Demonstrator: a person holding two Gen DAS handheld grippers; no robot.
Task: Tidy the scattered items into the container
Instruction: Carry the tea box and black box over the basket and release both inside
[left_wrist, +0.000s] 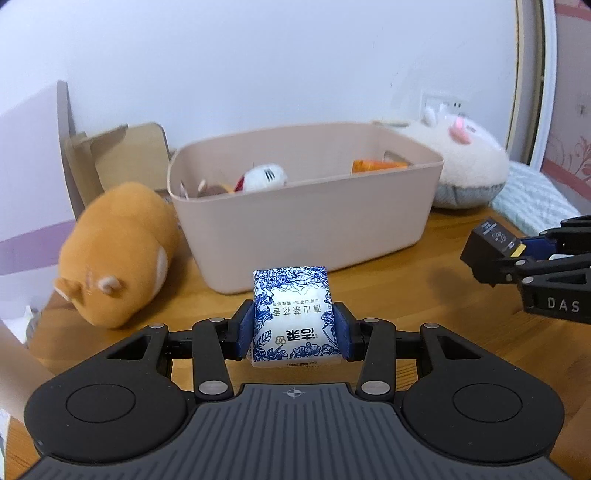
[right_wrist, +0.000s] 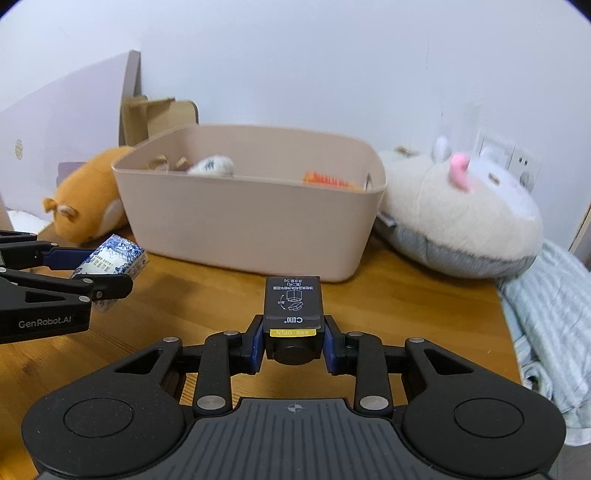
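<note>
The left gripper (left_wrist: 295, 325) is held level above the table, its two blue-padded fingers (left_wrist: 246, 328) pressed against the sides of a small packet. The right gripper (right_wrist: 293, 341) sits just beside it at about the same height, pointing the same way, its fingers (right_wrist: 255, 345) clamped on a small black box.

Matt pink plastic bin (left_wrist: 306, 221) on smooth wooden table (left_wrist: 424, 295) (fuzzy plush toys (left_wrist: 114, 251) beside).
</note>
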